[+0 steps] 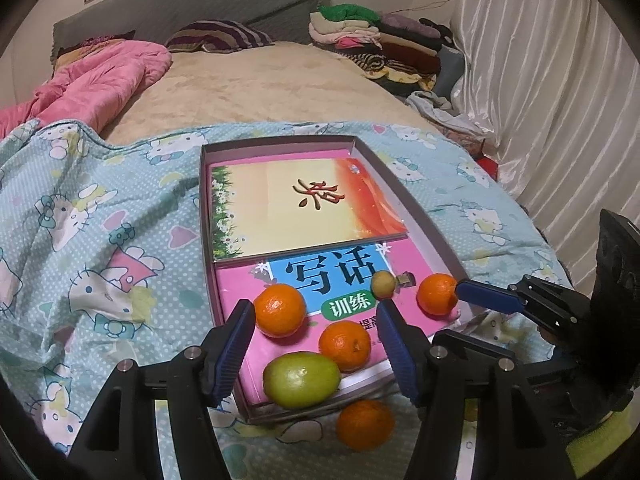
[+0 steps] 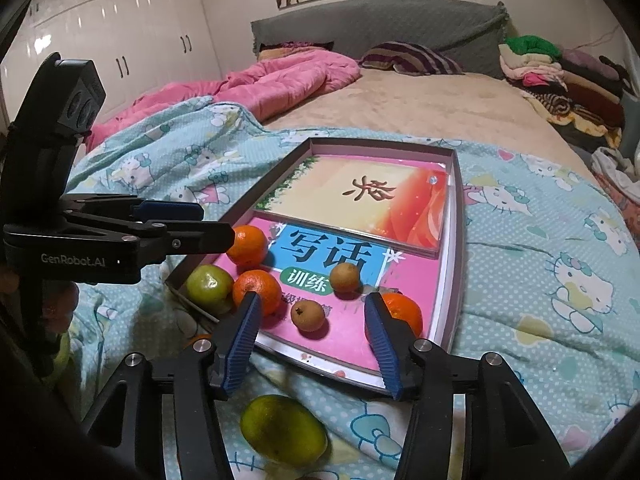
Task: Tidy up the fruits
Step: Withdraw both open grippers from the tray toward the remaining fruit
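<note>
A shallow box (image 1: 424,216) (image 2: 458,216) with books in it lies on the bed. On the pink book (image 1: 240,292) lie three tangerines (image 1: 280,310) (image 1: 345,346) (image 1: 437,294), a green fruit (image 1: 302,378) (image 2: 209,288) and small brown fruits (image 1: 383,284) (image 2: 346,277) (image 2: 308,314). One tangerine (image 1: 365,424) lies on the blanket outside the box. A green citrus (image 2: 283,428) lies on the blanket under my right gripper. My left gripper (image 1: 316,332) is open and empty over the fruits. My right gripper (image 2: 310,320) is open and empty around the brown fruit.
A Hello Kitty blanket (image 1: 100,240) (image 2: 540,260) covers the near bed. A pink quilt (image 1: 100,76) and a clothes pile (image 1: 380,44) lie farther back. A white curtain (image 1: 560,80) hangs on the right; white wardrobes (image 2: 120,20) stand on the left.
</note>
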Action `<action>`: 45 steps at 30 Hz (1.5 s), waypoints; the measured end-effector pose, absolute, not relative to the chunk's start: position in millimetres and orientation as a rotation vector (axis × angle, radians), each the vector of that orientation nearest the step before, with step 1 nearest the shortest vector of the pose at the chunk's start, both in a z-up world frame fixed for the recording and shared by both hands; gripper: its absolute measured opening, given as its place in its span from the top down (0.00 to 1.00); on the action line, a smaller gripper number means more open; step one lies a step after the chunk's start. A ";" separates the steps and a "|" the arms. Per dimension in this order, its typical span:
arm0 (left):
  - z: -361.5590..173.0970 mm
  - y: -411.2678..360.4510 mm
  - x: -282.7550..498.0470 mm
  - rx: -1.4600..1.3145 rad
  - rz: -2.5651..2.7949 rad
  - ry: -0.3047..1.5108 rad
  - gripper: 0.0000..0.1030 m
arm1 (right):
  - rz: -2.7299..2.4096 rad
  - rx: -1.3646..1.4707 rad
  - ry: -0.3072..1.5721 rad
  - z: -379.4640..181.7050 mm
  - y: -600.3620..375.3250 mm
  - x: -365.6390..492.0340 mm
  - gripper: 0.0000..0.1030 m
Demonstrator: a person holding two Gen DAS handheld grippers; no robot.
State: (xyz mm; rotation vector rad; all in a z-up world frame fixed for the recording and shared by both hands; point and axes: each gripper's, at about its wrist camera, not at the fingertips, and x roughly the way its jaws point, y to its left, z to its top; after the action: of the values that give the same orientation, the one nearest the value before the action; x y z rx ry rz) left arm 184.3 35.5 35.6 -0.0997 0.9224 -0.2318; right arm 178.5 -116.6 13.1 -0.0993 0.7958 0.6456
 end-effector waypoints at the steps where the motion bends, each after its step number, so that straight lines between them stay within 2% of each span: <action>1: 37.4 35.4 183.3 -0.102 -0.234 0.918 0.39 | 0.646 -0.098 0.792 14.5 -117.6 177.5 0.46; 5: 44.6 34.3 178.5 -0.098 -0.243 0.901 0.39 | 0.646 -0.091 0.774 21.0 -121.9 173.8 0.45; 8: 49.4 32.7 174.1 -0.095 -0.245 0.892 0.34 | 0.650 -0.086 0.765 25.8 -124.9 170.5 0.43; 21: 70.2 26.8 147.4 -0.095 -0.263 0.844 0.30 | 0.628 -0.060 0.714 46.3 -142.6 162.5 0.41; 45: 60.4 16.0 117.8 -0.092 -0.269 0.851 0.26 | 0.613 -0.110 0.690 50.7 -145.9 132.2 0.40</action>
State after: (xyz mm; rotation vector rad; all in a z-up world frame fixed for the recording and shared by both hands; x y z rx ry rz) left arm 117.8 16.0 60.4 -0.0916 0.8510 -0.2685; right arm 132.2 -145.9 50.7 -0.1104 0.6901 0.6133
